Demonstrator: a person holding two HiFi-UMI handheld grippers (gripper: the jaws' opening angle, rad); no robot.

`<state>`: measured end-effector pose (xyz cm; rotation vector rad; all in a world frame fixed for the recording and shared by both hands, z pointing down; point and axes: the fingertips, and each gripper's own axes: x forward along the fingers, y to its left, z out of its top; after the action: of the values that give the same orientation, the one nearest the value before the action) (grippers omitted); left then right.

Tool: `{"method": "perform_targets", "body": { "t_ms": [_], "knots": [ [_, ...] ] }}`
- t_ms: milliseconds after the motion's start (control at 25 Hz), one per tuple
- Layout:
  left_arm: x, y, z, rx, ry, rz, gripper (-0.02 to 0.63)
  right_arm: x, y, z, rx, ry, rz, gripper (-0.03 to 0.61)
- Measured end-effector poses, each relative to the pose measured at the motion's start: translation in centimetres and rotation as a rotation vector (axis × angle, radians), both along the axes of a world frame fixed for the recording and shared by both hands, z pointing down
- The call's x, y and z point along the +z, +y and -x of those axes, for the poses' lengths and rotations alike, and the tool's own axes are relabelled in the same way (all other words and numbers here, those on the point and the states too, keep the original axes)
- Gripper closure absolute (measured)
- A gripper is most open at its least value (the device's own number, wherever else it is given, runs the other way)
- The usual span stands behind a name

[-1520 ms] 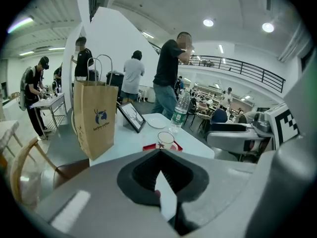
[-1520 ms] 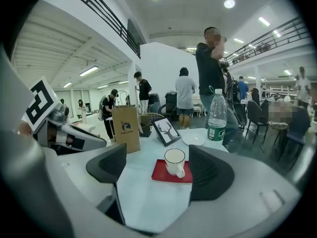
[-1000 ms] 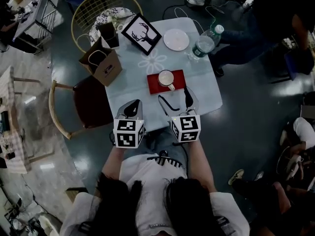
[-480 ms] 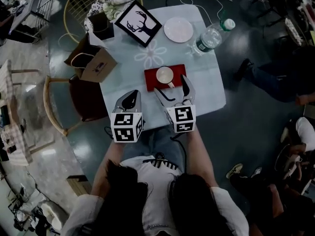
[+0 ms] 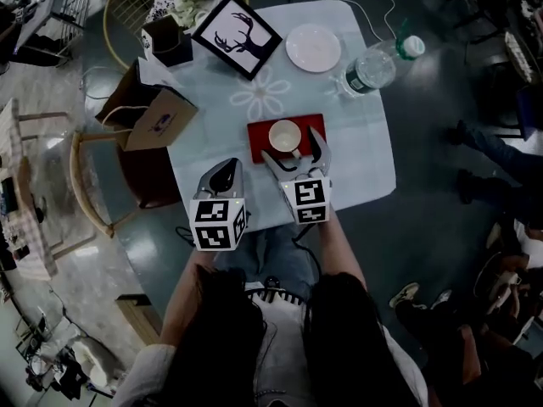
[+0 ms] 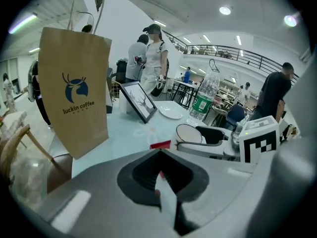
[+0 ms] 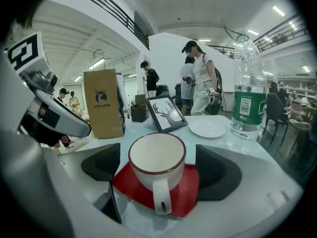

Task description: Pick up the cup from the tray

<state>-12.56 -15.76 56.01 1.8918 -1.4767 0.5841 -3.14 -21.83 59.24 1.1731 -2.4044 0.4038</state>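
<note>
A white cup (image 5: pixel 284 134) with a dark red rim stands on a small red tray (image 5: pixel 260 134) near the front of the pale table (image 5: pixel 356 142). In the right gripper view the cup (image 7: pixel 157 160) fills the middle, its handle pointing toward the camera, with the tray (image 7: pixel 184 195) under it. My right gripper (image 5: pixel 294 149) is open, one jaw on each side of the cup, neither touching it (image 7: pixel 158 157). To the left, over the table's front edge, my left gripper (image 5: pixel 224 175) is shut and holds nothing (image 6: pixel 161 177). Its view catches the cup (image 6: pixel 190 133) from the side.
A brown paper bag (image 5: pixel 148 117) stands at the table's left edge by a wooden chair (image 5: pixel 93 185). Behind the tray are a framed deer picture (image 5: pixel 236 34), a white plate (image 5: pixel 312 47), a water bottle (image 5: pixel 373 66) and a dark box (image 5: pixel 165 45). People stand around the table.
My right gripper has moved forward over the tray until its open jaws flank the cup. The left gripper has stayed at the table's front edge.
</note>
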Motion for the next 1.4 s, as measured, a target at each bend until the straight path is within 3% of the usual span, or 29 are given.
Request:
{"method": "perform_targets", "body": {
  "t_ms": [360,520,800,1400],
  "knots": [
    [1.5,-0.4,-0.6,-0.002,0.007,0.025,0.613,2.3,-1.1,0.9,-0.025,0.035,-0.001,0.109],
    [2.4,-0.1,-0.4,-0.004,-0.011,0.054,0.613,2.7,-1.6,1.2,-0.027,0.028,0.027,0.146],
    [3.9,1.1,-0.2,-0.024,0.022,0.113,0.613,2.6,-1.6,1.3,-0.047,0.026,0.003,0.149],
    [4.4,2.3,1.1,-0.039,0.007,0.137,0.614,2.4,-1.7,1.3,0.002,0.012,-0.005,0.149]
  ]
}}
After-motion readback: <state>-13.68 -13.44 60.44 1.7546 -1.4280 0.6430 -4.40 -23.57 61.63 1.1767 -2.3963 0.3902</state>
